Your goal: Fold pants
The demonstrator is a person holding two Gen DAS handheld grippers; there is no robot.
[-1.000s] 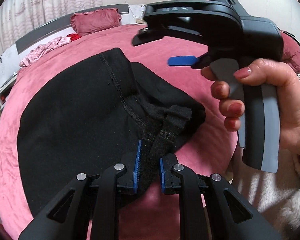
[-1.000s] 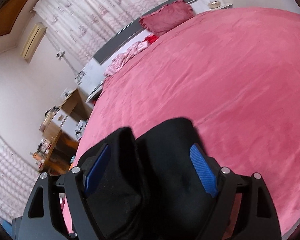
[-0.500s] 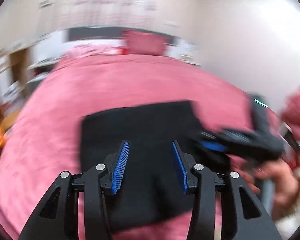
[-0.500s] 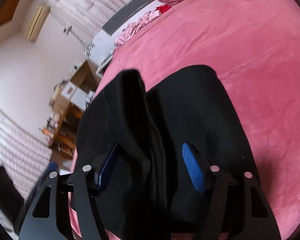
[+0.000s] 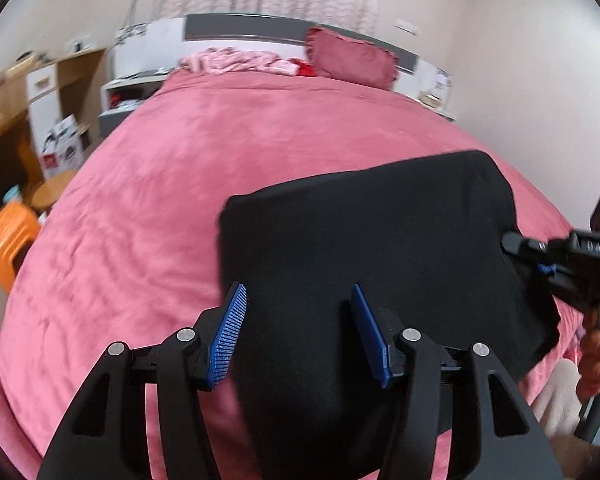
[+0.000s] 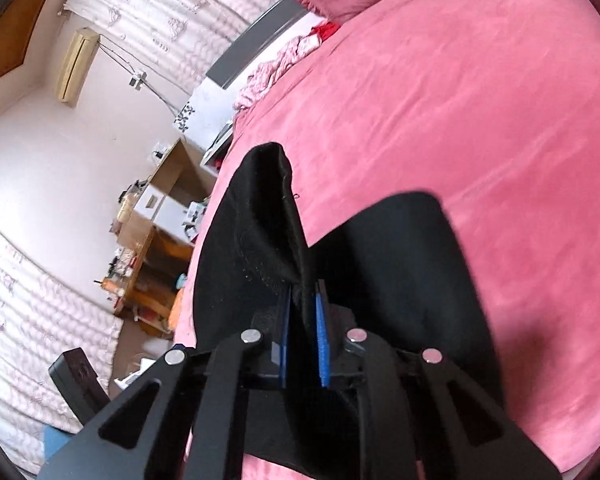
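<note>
Black pants (image 5: 364, 240) lie folded, one edge pinched in right tongs (image 6: 303, 320).

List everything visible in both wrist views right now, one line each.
pants: 1, black, folded on the bed's near end, one edge pinched up
bed cover: 1, pink, spread over the bed
pillow: 1, dark red, at the headboard
crumpled cloth: 1, pale pink, left of the pillow
curtains: white, patterned, behind the headboard
air conditioner: 1, cream, high on the wall
stool: 1, orange, left of the bed
left gripper: black, blue pads, open over the pants
right gripper: black, blue pads, shut on a raised fold of the pants
hand: 1, holding the right gripper
</note>
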